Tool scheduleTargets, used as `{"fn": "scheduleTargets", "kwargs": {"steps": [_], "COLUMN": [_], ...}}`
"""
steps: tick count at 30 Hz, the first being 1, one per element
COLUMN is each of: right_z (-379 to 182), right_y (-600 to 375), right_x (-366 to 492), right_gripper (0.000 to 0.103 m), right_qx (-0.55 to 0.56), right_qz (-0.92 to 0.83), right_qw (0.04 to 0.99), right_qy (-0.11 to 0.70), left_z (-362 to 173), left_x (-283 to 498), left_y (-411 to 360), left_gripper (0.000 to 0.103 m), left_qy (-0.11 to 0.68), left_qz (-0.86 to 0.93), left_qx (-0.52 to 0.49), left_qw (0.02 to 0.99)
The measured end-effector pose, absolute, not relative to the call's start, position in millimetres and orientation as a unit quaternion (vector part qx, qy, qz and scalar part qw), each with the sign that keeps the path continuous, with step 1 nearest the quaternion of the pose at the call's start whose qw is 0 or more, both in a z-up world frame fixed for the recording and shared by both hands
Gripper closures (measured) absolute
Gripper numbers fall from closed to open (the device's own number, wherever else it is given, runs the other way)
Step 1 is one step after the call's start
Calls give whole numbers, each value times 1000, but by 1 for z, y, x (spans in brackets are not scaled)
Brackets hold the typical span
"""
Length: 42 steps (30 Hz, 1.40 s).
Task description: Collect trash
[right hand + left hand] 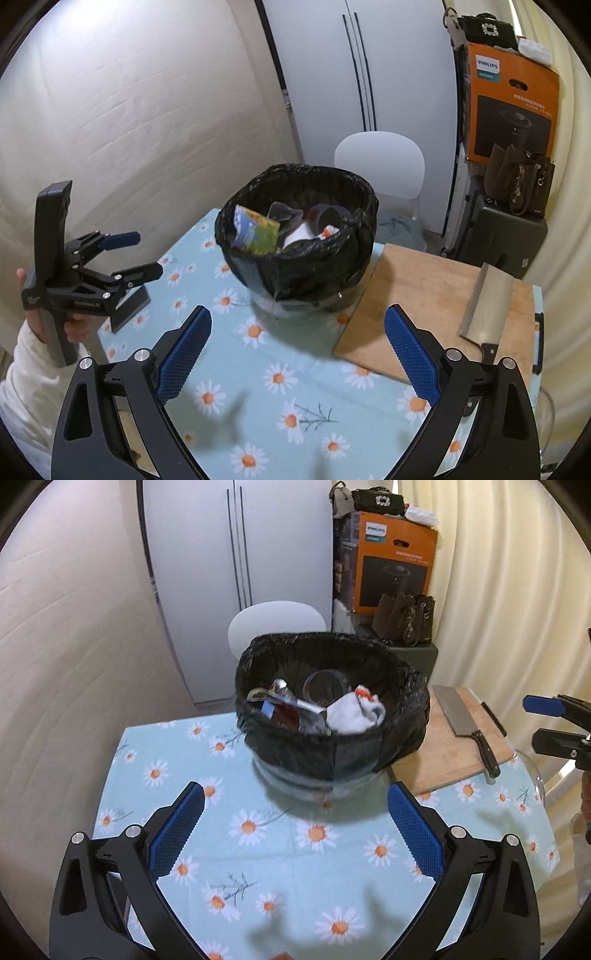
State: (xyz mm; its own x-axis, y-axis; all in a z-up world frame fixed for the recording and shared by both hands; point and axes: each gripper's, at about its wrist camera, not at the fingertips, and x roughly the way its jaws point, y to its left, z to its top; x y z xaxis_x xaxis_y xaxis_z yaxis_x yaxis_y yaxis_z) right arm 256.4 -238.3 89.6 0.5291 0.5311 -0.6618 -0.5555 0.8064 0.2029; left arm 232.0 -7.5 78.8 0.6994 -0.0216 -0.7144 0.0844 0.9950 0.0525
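Blue-padded fingers of the left tool (295,834) fill the bottom of the left wrist view, spread wide with nothing between them, above a surface (258,849) covered in a pale blue daisy-print cloth. Ahead on that surface stands a round bin lined with a black plastic bag (332,746). Inside the bin lie a white sock with an orange-red mark (354,712), a crumpled silver foil wrapper (291,701) and a dark round cup-like container (327,686).

To the bin's right lies a wooden cutting board (443,760) with a steel cleaver (465,720) resting on it.

From the right wrist view, the right tool (297,350) is likewise spread wide and holds nothing. This view alone shows a yellow, green and blue printed packet (255,230) leaning against the bin's left inner wall. It also shows the left tool from the side, held up in a hand (74,328) beside the bin, fingers apart.

Behind the surface stand a white chair (380,162) and an orange Philips carton (513,110).
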Motion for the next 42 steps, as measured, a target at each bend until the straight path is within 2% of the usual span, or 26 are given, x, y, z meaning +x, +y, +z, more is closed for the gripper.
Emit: {"fn": "scheduleTargets", "kwargs": {"steps": [12, 42], "right_z": [80, 81], "right_y": [-244, -243], "right_x": [222, 223], "right_gripper": [12, 11], "right_qx": [-35, -37], "right_qz": [290, 286], "right_qw": [876, 876], "right_qy": [384, 386], "left_z": [78, 55], "left_x": [191, 187], "left_y": [-13, -10], "left_gripper": [6, 6], "left_qy": [375, 403], "left_qz": [-29, -31], "left_qx": [39, 29], "left_qw": [926, 914]}}
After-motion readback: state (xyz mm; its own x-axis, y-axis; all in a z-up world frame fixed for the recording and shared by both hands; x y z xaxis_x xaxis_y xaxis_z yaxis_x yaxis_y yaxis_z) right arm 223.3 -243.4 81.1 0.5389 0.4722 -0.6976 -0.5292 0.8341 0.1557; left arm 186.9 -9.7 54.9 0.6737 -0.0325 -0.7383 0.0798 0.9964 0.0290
